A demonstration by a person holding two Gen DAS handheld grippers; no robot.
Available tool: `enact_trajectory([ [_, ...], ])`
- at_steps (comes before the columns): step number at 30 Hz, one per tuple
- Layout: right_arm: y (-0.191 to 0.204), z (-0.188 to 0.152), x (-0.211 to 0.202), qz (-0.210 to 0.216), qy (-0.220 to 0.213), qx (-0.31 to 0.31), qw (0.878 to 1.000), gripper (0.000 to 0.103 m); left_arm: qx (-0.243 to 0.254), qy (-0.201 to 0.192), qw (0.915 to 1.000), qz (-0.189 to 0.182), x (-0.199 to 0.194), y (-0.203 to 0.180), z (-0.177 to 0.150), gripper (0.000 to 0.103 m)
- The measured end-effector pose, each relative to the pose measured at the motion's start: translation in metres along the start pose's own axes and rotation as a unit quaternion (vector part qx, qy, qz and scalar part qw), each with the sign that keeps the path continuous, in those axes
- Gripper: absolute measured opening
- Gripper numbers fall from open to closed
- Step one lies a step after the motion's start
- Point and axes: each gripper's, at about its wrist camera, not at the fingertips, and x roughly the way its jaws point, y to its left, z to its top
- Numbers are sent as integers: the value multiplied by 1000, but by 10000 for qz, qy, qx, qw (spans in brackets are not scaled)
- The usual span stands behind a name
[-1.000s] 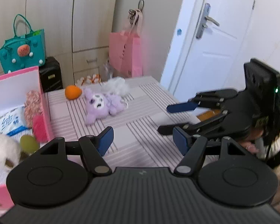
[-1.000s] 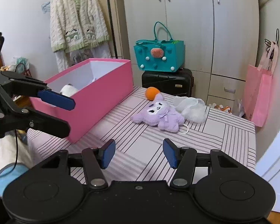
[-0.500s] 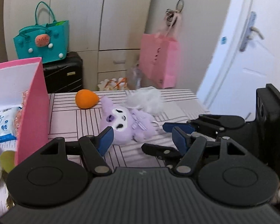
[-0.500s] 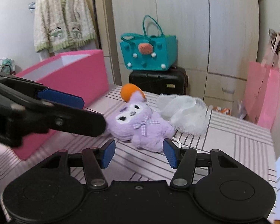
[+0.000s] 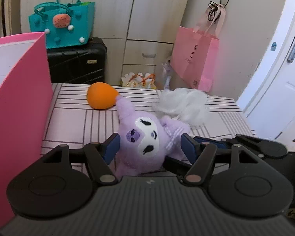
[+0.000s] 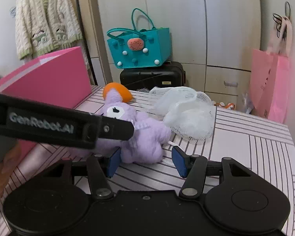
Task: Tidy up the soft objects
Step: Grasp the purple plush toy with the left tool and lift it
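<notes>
Purple plush toy [image 5: 141, 143] lying mid-frame on the striped surface [image 5: 72, 122], left tool [image 5: 149, 147] spread wide around its head, right tool [image 6: 145, 160] agape around its lower body, orange ball [image 5: 102, 96] and white mesh bundle [image 5: 184, 104] behind, pink box [image 5: 19, 102] at left edge.

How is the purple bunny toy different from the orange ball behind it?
The purple bunny toy is fuzzy with a white face and ears; the orange ball is smooth and plain. The toy looks bigger and floppier; the ball is a small egg-like lump. The toy lies between the open fingers of the left gripper, and the right gripper is at it too; nothing is near the ball. Both rest on the striped table.
</notes>
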Motion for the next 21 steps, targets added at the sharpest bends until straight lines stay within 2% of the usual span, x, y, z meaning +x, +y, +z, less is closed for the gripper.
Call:
enact_trajectory([
  [2,2,-1,2,-26,-10,-129,9999,58,3,-14,10000,25,-1,0,-3,61],
  [4,6,-1,3,-124,-51,-299,9995,46,32,8,10000,24,-2,1,-4,51],
  [5,7,-1,2,-146,-64,-331,9993,44,40,25,10000,35,-2,2,-5,47],
  [12,14,-1,-6,-313,-116,-140,9993,31,-244,68,9994,-218,-12,3,-13,44],
  [13,16,-2,-11,-314,-169,-139,9993,12,-250,106,9990,-364,-15,2,-15,43],
  [14,18,-4,-17,-233,-200,-83,9995,8,-288,188,9982,-500,-16,2,-16,42],
  [18,27,-15,-31,-435,-209,-94,9988,8,-4,257,9984,-500,-29,-11,-24,42],
  [21,28,-26,-35,-306,-163,53,9994,6,110,251,9982,-533,-39,-17,-29,42],
])
